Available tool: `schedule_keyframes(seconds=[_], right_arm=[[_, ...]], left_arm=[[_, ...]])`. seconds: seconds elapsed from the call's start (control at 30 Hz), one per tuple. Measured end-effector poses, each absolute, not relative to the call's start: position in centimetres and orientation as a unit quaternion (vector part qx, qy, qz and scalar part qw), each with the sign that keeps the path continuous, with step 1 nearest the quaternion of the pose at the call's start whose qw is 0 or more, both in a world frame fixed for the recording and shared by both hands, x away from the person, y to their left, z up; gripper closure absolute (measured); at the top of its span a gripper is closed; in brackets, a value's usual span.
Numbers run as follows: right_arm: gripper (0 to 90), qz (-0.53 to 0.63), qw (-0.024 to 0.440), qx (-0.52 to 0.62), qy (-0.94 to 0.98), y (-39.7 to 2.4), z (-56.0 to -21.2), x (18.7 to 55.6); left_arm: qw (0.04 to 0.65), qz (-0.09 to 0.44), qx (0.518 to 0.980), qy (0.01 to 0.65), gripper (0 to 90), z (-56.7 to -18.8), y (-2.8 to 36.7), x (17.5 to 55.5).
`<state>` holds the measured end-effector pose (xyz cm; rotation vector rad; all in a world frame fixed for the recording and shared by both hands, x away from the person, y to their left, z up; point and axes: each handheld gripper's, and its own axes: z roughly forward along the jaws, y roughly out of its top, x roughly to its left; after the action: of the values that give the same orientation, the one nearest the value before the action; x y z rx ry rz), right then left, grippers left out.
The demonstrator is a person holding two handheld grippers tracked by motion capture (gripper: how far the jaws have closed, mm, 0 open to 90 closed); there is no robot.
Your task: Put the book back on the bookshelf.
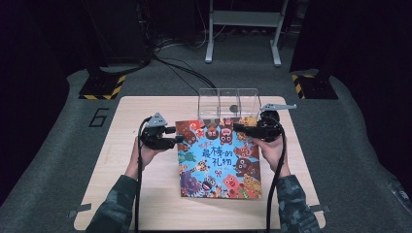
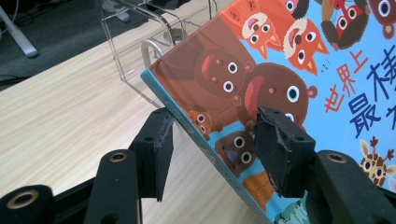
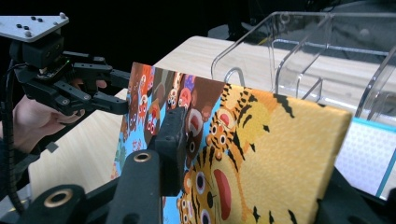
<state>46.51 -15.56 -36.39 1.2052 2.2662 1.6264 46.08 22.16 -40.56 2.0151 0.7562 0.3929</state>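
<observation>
Book (image 1: 219,158) mid-desk, far edge touching clear organizer (image 1: 228,103) near desk's far edge. Left gripper (image 1: 176,139) straddles book's left far corner, jaws half-wide, not pressing. Right gripper (image 1: 241,128) at right far corner, cover lifted between jaws, grip unclear. Bare desk (image 1: 121,160) left.

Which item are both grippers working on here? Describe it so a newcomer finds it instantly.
On the light wooden table, just in front of the clear acrylic compartment rack, sits a large square picture book. Its bright blue cover crowded with cartoon animals and Chinese title characters sets it apart from the plain, see-through rack.
</observation>
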Motion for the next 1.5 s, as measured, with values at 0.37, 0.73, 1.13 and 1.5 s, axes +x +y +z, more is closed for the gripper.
schedule_keyframes(seconds=[0.37,0.73,1.13,1.5], right_arm=[[56.5,0.518,0.047,0.396,0.756,-15.8,-36.3,46.4],[50.8,0.502,0.045,0.413,0.758,-16.3,-36.8,47.0],[46.5,0.504,0.058,0.414,0.756,-15.7,-36.8,47.6],[41.2,0.507,0.082,0.417,0.75,-15.2,-37.1,48.1]], left_arm=[[0.449,0.169,0.829,0.288,50.6,-39.9,22.2,45.8],[0.442,0.175,0.834,0.28,54.3,-39.3,22.2,45.5],[0.438,0.195,0.831,0.282,57.8,-38.2,22.8,45.1],[0.439,0.201,0.827,0.288,62.8,-37.6,23.3,44.5]])
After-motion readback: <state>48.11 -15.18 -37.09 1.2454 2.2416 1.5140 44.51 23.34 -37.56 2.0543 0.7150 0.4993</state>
